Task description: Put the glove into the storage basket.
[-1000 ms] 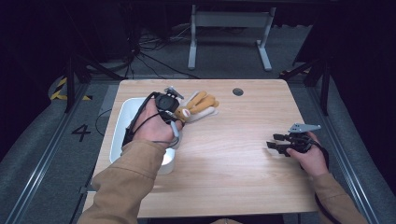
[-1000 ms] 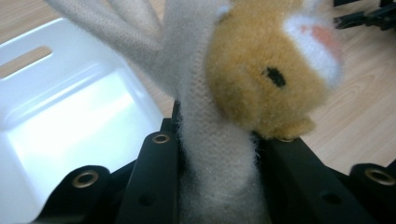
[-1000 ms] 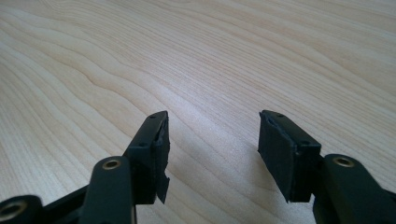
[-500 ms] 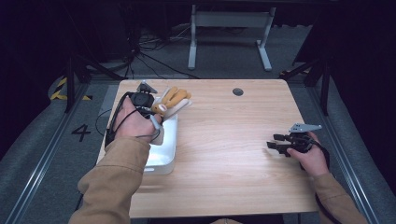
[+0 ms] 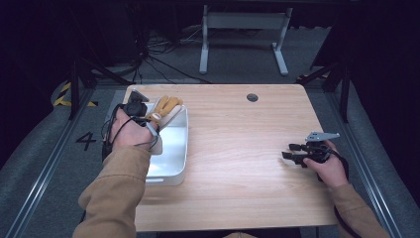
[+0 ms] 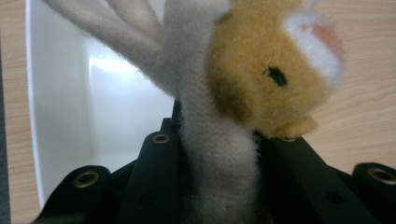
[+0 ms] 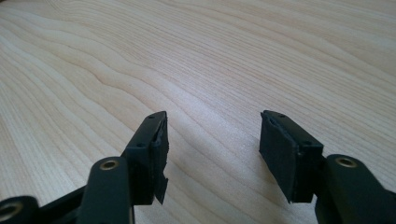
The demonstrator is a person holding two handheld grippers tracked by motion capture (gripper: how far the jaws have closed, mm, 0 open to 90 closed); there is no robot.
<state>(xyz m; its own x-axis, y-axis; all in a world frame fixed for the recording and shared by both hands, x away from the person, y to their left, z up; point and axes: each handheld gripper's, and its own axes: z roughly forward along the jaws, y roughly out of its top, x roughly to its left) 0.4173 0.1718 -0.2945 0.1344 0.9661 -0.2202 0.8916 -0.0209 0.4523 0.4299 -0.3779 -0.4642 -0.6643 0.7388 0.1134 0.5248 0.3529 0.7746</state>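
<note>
The plush toy [image 6: 261,84] is a soft animal with a tan-gold head, a small black eye, a white patch with a pink centre, and long pale beige limbs or ears that fan upward; which these are is hard to say from so close. In the left gripper view a thick beige part of it runs down between the black jaws, which press against it on both sides, so the left hand-held gripper [image 5: 143,115] is pinching the toy. In the high view the plush toy [image 5: 166,106] hangs at the far end of a white bin [image 5: 176,144] that sits along the left edge of the counter [image 5: 237,148], near its far left corner; the toy is over the bin's far rim. The left hand [image 5: 130,134] wraps the gripper from behind, the tan-sleeved forearm reaching up along the left edge over the bin. Well apart, near the right edge of the counter, the right hand [image 5: 327,166] holds the right hand-held gripper [image 7: 212,140] low and about level over bare wood, its jaws spread with nothing between them, pointing toward the left.
</note>
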